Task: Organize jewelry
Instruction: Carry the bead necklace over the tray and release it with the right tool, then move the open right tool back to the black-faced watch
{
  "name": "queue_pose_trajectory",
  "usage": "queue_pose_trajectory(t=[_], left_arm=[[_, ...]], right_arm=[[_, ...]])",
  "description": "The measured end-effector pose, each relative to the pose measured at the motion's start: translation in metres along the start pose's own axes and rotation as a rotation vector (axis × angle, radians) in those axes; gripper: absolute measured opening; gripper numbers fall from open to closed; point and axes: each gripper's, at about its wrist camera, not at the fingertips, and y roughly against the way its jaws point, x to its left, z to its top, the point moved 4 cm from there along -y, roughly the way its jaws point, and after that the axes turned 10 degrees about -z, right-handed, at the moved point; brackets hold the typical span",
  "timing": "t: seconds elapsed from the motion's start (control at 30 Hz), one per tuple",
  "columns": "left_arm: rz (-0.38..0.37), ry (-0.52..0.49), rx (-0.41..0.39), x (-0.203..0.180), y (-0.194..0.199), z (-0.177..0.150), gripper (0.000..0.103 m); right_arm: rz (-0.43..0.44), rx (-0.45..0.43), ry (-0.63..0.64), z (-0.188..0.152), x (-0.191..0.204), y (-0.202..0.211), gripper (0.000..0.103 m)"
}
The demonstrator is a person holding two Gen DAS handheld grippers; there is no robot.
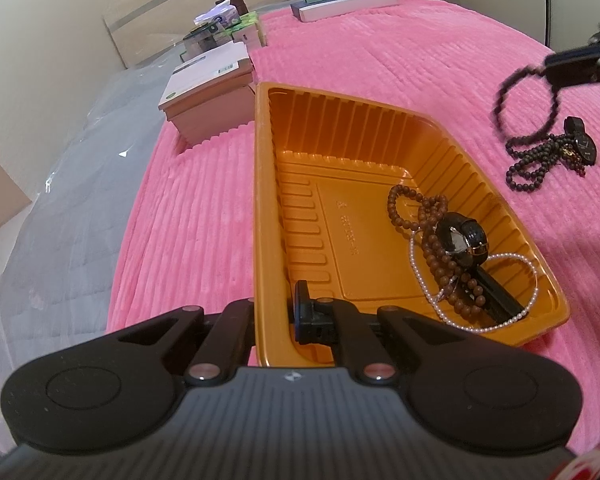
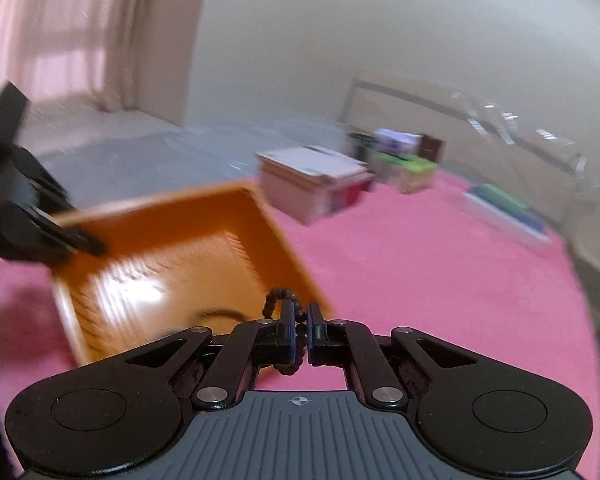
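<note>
The left tool (image 1: 276,316) is clamped tight on the near wall of the orange tray (image 1: 380,120), one finger inside and one outside the rim. The tray rests on a pink ribbed blanket (image 1: 380,48) covering a bed. In the tray's near right corner lie a brown bead strand (image 1: 432,236), a black watch (image 1: 466,240) and a thin white pearl strand (image 1: 512,258), tangled together. To the right of the tray, on the blanket, sits a small heap of dark beads (image 1: 540,160) with another dark watch (image 1: 582,142). Above that heap the right tool (image 2: 299,322) is pinched shut on a dark bead bracelet (image 1: 528,100), which hangs as a loop off the blanket. Farther left, boxes (image 1: 208,96) stand at the blanket's edge.
</note>
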Motion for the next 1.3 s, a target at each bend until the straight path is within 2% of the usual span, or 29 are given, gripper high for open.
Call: queue_pose_trajectory(t=[0.17, 0.37, 0.67, 0.8, 0.87, 1.1, 1.3], left_arm=[[-0.002, 0.002, -0.005, 0.000, 0.000, -0.001, 0.003], [-0.005, 0.005, -0.008, 0.001, -0.001, -0.001, 0.003], [-0.007, 0.007, -0.011, 0.002, -0.001, -0.001, 0.003], [-0.007, 0.007, -0.011, 0.001, 0.001, -0.001, 0.003], [-0.006, 0.007, -0.012, 0.001, 0.001, -0.001, 0.003], [-0.005, 0.007, -0.012, 0.002, 0.000, -0.001, 0.003], [-0.004, 0.006, -0.014, 0.001, 0.001, -0.002, 0.003]], right_arm=[[0.106, 0.031, -0.003, 0.009, 0.041, -0.017, 0.005], [0.189, 0.066, -0.055, 0.003, 0.056, -0.030, 0.005], [0.221, 0.140, -0.145, -0.013, 0.058, -0.049, 0.005], [0.192, 0.121, -0.152, -0.013, 0.053, -0.048, 0.006], [0.162, 0.116, -0.147, -0.015, 0.050, -0.046, 0.011], [0.099, 0.098, -0.195, -0.025, 0.030, -0.033, 0.035], [0.005, 0.120, -0.287, -0.051, 0.001, -0.014, 0.038]])
